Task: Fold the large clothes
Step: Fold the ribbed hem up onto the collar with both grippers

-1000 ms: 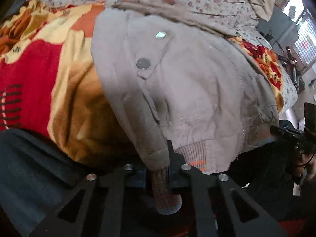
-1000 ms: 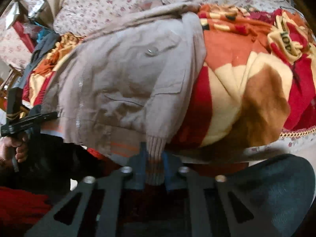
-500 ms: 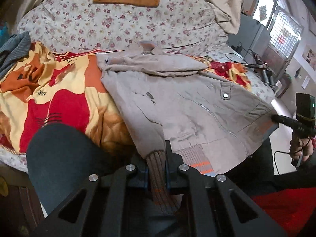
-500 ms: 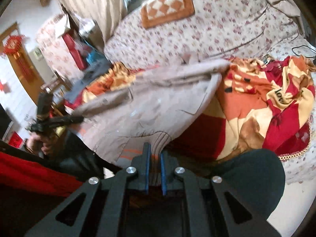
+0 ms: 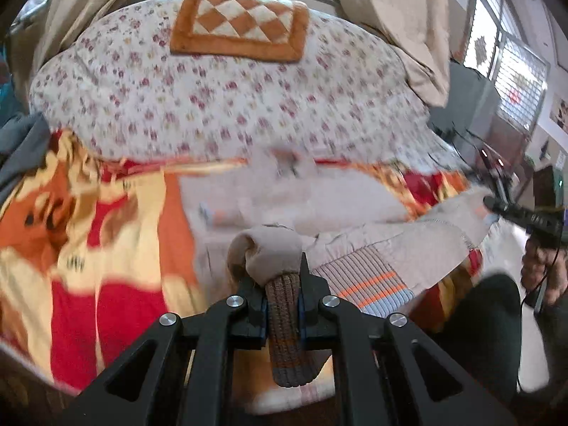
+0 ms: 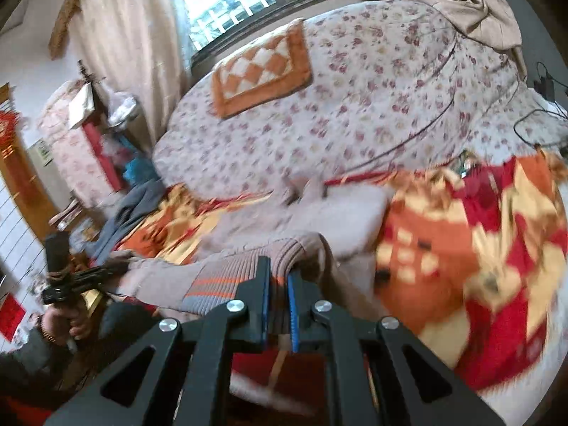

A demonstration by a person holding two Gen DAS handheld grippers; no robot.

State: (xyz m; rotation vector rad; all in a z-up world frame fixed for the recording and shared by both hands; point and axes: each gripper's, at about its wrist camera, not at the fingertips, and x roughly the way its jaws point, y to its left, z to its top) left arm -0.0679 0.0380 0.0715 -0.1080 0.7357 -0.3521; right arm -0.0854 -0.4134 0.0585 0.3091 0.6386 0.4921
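Jacket (image 5: 372, 245): both grippers, left gripper (image 5: 282, 305) and right gripper (image 6: 276, 305), pinching its ribbed hem, now lifting it off the blanket (image 5: 106, 248) toward twelve o'clock; bottom-up fold beginning.

bed: floral quilt (image 5: 220, 106) | checkered cushion (image 5: 241, 30) | red-orange blanket (image 5: 88, 241) | curtains (image 6: 131, 35)

Each wrist camera looked forward and down along its tongs, close over the bed (image 5: 220, 106); both views shared the checkered cushion (image 5: 239, 26) (image 6: 261, 71).

No text can be read anywhere — the blur smears every mark.
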